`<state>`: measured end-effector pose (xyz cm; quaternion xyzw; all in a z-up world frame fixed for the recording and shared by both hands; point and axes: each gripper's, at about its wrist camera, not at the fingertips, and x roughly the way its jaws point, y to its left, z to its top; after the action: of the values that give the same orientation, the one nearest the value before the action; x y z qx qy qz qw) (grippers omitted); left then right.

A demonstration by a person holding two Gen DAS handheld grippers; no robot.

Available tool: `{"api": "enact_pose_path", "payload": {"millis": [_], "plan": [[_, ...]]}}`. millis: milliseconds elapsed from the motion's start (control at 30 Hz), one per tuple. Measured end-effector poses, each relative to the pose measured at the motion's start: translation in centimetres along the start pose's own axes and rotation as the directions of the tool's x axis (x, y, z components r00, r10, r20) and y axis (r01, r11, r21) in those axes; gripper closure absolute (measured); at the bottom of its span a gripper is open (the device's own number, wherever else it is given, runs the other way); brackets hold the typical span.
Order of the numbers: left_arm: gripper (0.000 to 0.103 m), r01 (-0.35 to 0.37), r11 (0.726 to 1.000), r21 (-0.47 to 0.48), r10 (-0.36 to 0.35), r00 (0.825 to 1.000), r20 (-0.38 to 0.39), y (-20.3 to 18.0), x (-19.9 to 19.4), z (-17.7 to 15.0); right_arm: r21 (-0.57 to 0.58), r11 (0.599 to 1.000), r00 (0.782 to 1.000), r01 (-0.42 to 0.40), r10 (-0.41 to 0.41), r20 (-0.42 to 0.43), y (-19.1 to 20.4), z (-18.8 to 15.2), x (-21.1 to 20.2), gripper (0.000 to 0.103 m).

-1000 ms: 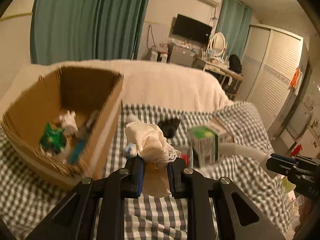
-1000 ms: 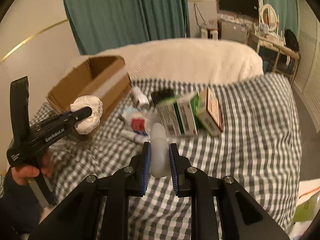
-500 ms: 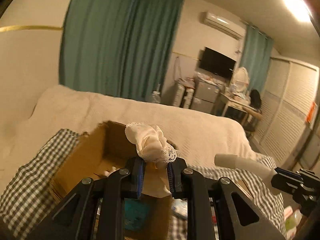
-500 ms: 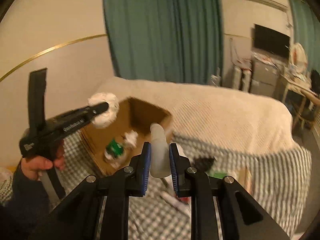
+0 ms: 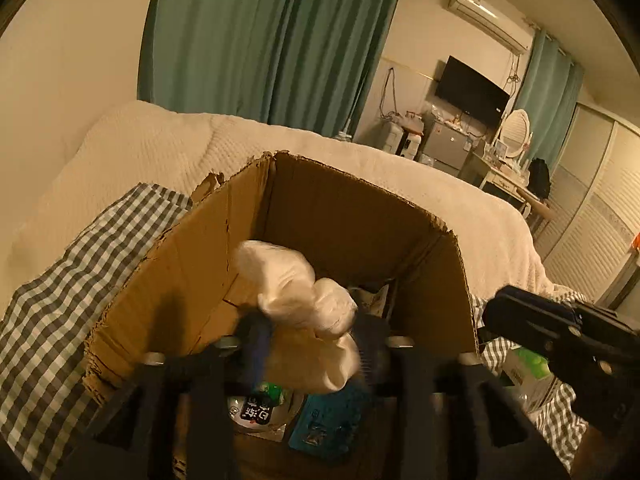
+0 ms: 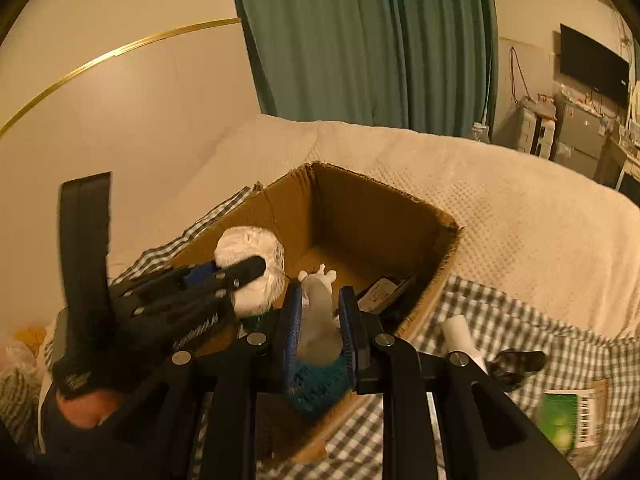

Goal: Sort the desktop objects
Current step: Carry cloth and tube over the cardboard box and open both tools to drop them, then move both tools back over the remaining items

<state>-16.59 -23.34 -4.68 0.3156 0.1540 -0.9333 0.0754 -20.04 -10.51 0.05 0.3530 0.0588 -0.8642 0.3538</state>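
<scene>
A bed (image 5: 168, 148) under a cream knitted blanket carries a grey-and-white checked cloth (image 6: 532, 320), and on that cloth stands an open cardboard box (image 5: 192, 272) with torn upper edges. Both grippers hang over the box.

The left gripper (image 5: 312, 340) is blurred in its own view. Its jaws have just been opening, and the white lace-trimmed cloth bundle (image 5: 296, 288) sits between them above the box interior; whether the pads still touch it I cannot tell. From the right wrist view the same bundle (image 6: 252, 276) shows at that gripper's tip, over the near left part of the box.

The right gripper (image 6: 319, 320) is clamped on a translucent white bottle (image 6: 318, 320), held upright over the box's near edge.

Inside the box lie a teal object (image 5: 328, 420), a round label with black characters (image 5: 256, 414) beside something green, and a small white piece (image 6: 318, 276) on the floor.

Outside, on the checked cloth to the right, rest a white tube (image 6: 460, 336), a dark crumpled item (image 6: 516, 364) and a green box (image 6: 568, 420) with a barcode.
</scene>
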Motion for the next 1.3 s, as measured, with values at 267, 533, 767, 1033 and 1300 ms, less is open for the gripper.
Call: {"api": "enact_pose_path", "payload": {"millis": [267,533,767,1033,1300], "plan": [[0.016,-0.029,0.999,0.029,0.028,0.999,0.023,-1.4,-1.9,-0.7,0.031,0.991,0.990,0.129,-0.131,0.061,-2.1,-1.3,-5.6,0.059],[0.002,0.088,0.983,0.162,-0.097,0.994,0.044,-8.4,-6.4,-2.8,0.064,0.941,0.942,0.333,-0.335,0.031,-7.6,-7.3,-14.7,0.049],[0.000,0.202,0.960,0.193,-0.195,0.979,-0.058,-16.3,-6.9,-6.9,0.155,0.899,0.912,0.410,-0.407,-0.052,-13.3,-14.4,-18.0,0.040],[0.000,0.137,0.953,0.271,-0.089,0.980,-0.180,-21.8,-1.6,-13.3,0.255,0.879,0.915,0.403,-0.393,-0.094,-17.9,-19.8,-18.0,0.040],[0.000,0.206,0.944,0.259,-0.124,0.946,-0.299,-22.3,3.5,-14.9,0.252,0.888,0.923,0.385,-0.375,-0.090,-18.5,-21.3,-16.4,0.035]]}}
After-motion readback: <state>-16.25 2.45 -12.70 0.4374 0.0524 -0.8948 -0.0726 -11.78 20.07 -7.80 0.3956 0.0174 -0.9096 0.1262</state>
